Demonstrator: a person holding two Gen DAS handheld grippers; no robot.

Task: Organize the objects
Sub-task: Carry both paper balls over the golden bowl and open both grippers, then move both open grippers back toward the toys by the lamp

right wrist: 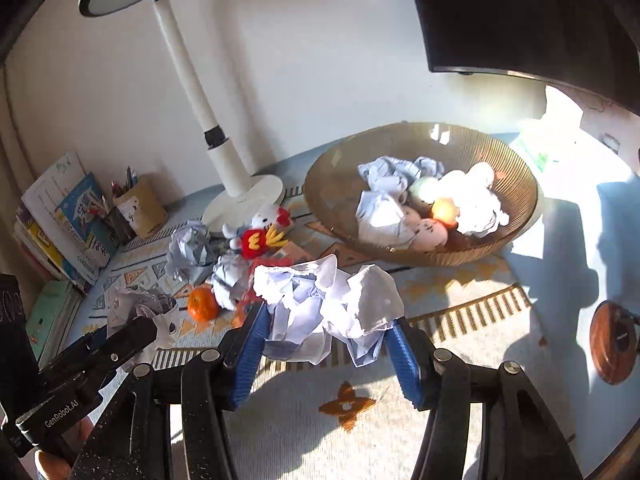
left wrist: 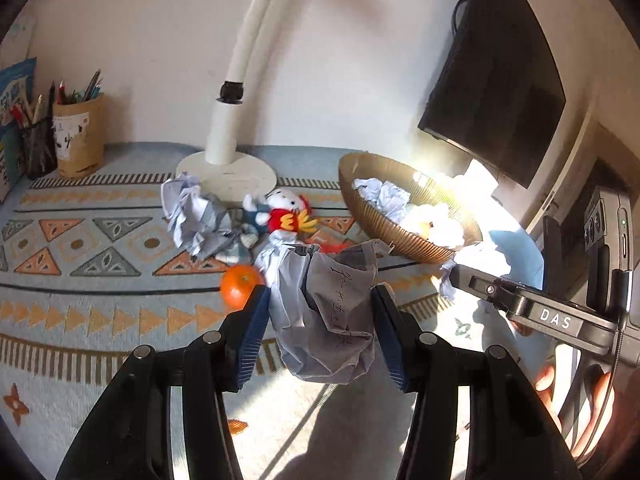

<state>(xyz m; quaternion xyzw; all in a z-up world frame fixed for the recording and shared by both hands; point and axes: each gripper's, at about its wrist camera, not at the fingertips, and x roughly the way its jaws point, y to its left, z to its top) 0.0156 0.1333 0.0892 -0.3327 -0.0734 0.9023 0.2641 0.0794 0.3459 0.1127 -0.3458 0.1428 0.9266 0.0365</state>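
Two tongs [left wrist: 322,312] [right wrist: 328,332], two paper wads [left wrist: 324,320] [right wrist: 328,304]

Hard sunlight is flooding in from the right, past the ribbed brown woven basket [left wrist: 404,208].

In the left wrist view, glare is burning out the basket's right half and the white crumpled paper [left wrist: 484,258] just beside it. In the right wrist view, dark, sharp-edged shadows are falling on the patterned pale-blue tablecloth [right wrist: 472,304] right of the basket [right wrist: 520,196]. Left of the basket the light is staying softer. Fisheye distortion is bending both views, and black corners are closing them in.
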